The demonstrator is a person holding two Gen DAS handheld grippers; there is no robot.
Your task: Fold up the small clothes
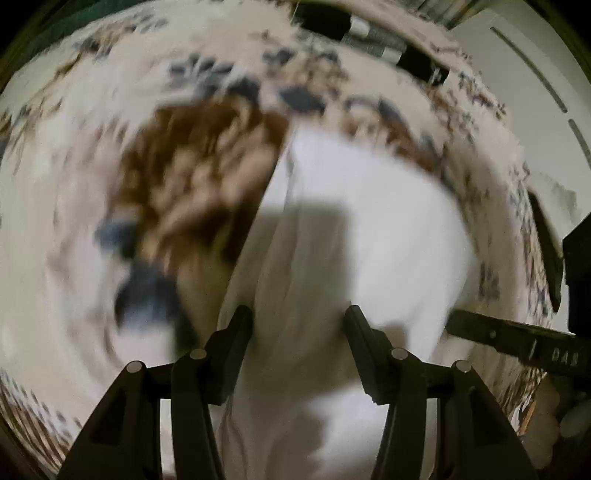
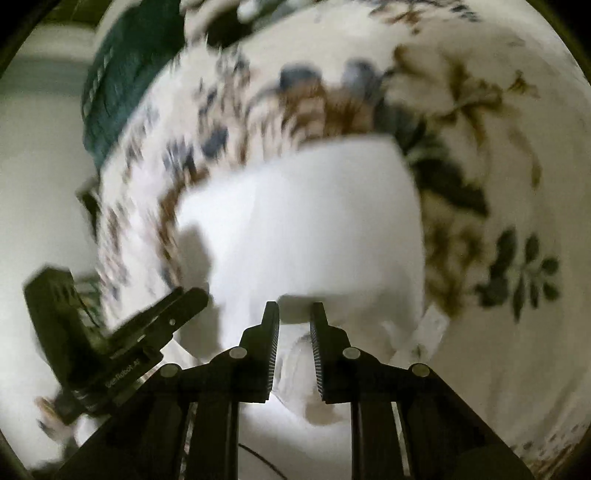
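Observation:
A small white garment lies on a flower-patterned bedsheet, blurred by motion. My left gripper is open above the garment's near part, with cloth showing between its fingers. My right gripper has its jaws a narrow gap apart over the near edge of the white garment; whether cloth is pinched is unclear. A white tag sticks out at the garment's right side. The left gripper also shows in the right wrist view, and the right gripper in the left wrist view.
A dark green cloth lies at the sheet's far left edge. A black and silver object sits at the far edge of the bed. A white wall or panel stands at the right.

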